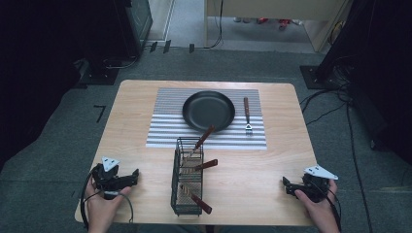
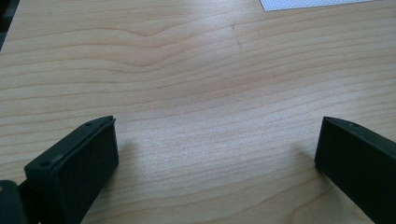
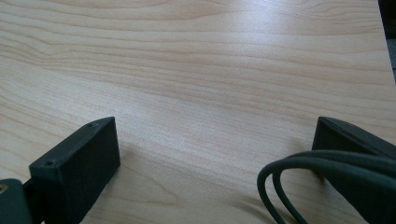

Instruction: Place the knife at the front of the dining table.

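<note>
1. Pale wood-grain table (image 1: 272,160) stands on grey carpet; dark equipment and loose cables sit along the room's edges.
2. Beyond the tall black wire caddy (image 1: 186,180), which stands near the table's front middle, a grey-and-white striped placemat (image 1: 165,121) lies flat.
3. On that mat, just past the caddy, sits a round black frying pan (image 1: 209,110); to the pan's right lies a wooden-handled fork (image 1: 247,115), tines toward the person.
4. Three wooden-handled utensils lean out of the caddy: one (image 1: 203,139) tilts up toward the pan, its handle end over the pan's near rim; one (image 1: 204,165) pokes out to the right; one (image 1: 198,200) slants toward the front right.
5. Left of the caddy, at the front edge, the left gripper (image 1: 132,177) is held in a hand (image 1: 102,208), its tips pointing toward the caddy and well short of it. In the left gripper view its jaws stand wide apart over bare wood, with a corner of the mat at the top.
6. Right of the caddy and well apart from it, the right gripper (image 1: 287,186) is held in the other hand (image 1: 320,208). In the right gripper view its jaws also gape wide over bare wood, and a looped cable (image 3: 299,172) lies by one jaw.
</note>
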Demonstrator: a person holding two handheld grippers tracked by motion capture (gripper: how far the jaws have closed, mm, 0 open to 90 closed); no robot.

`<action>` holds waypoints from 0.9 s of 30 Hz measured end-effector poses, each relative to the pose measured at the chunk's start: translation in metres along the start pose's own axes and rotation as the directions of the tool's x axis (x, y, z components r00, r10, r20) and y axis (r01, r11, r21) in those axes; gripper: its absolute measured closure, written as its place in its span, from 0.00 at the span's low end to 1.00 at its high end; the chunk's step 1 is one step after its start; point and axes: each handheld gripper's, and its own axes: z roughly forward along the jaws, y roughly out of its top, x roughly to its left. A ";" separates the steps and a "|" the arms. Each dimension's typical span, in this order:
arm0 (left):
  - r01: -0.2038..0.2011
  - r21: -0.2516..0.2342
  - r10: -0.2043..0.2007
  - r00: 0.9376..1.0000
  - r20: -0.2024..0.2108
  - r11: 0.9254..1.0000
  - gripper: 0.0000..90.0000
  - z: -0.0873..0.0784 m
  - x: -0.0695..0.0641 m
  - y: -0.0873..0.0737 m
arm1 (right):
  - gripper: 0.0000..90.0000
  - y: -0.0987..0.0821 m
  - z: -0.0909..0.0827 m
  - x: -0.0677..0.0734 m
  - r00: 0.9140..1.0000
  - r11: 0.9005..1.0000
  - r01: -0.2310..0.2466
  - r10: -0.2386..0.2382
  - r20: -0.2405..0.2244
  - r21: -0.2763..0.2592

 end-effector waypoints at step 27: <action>0.037 -0.211 0.012 0.974 0.225 0.977 0.16 -0.057 -0.057 0.083 | 0.01 0.000 0.000 0.000 1.000 1.000 -0.001 0.001 0.000 0.000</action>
